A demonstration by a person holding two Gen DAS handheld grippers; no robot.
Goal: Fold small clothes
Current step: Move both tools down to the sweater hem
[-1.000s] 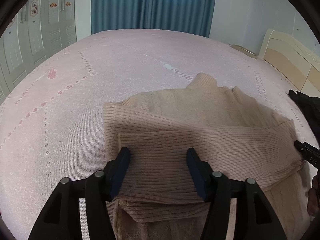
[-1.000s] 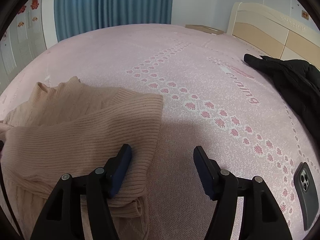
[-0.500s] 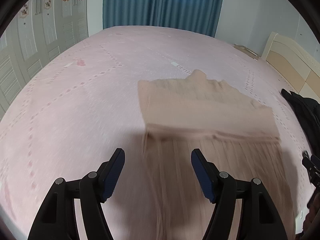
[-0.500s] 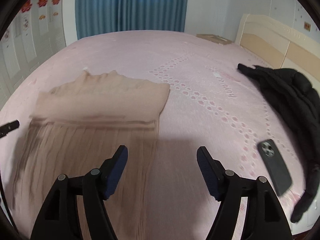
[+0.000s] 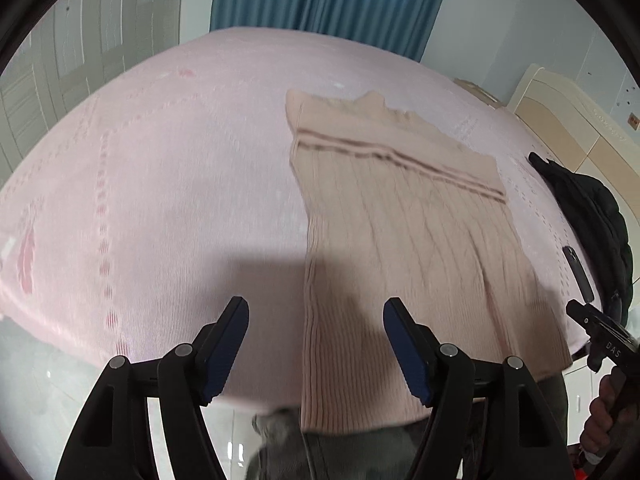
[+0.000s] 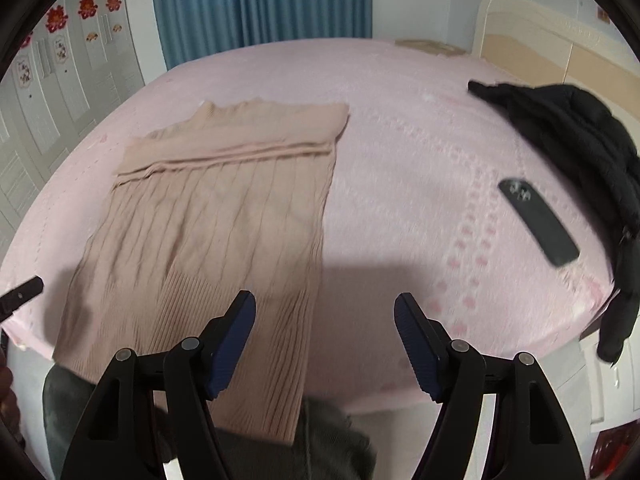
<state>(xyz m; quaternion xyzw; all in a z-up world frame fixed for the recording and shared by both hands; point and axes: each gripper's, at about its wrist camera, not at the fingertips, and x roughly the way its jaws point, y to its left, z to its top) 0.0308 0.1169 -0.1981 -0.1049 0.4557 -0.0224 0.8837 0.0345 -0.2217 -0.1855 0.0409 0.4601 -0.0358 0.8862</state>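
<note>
A beige knit sweater (image 5: pixel 404 216) (image 6: pixel 224 208) lies flat on the pink bed (image 5: pixel 168 168), both sleeves folded across its chest. Its ribbed hem hangs over the bed's near edge. My left gripper (image 5: pixel 316 312) hovers open above the hem's left edge, holding nothing. My right gripper (image 6: pixel 325 304) is open as well, over the hem's right edge and bare bedspread, and nothing sits between its fingers. It also shows at the far right of the left wrist view, as the right gripper (image 5: pixel 600 336) in a hand. The left gripper's tip (image 6: pixel 22 292) pokes in at the left edge of the right wrist view.
A black jacket (image 6: pixel 568 132) lies at the bed's right side with a dark phone (image 6: pixel 536 220) beside it. A cream headboard (image 6: pixel 560 44) stands at the right, blue curtains (image 6: pixel 260 0) behind, white wardrobe doors (image 5: pixel 80 48) at the left. Grey trousers (image 6: pixel 332 440) show below the hem.
Both grippers have drawn back and up from the folded sleeves to the bed's near edge, their jaws a little wider. The sweater lies still, now seen whole.
</note>
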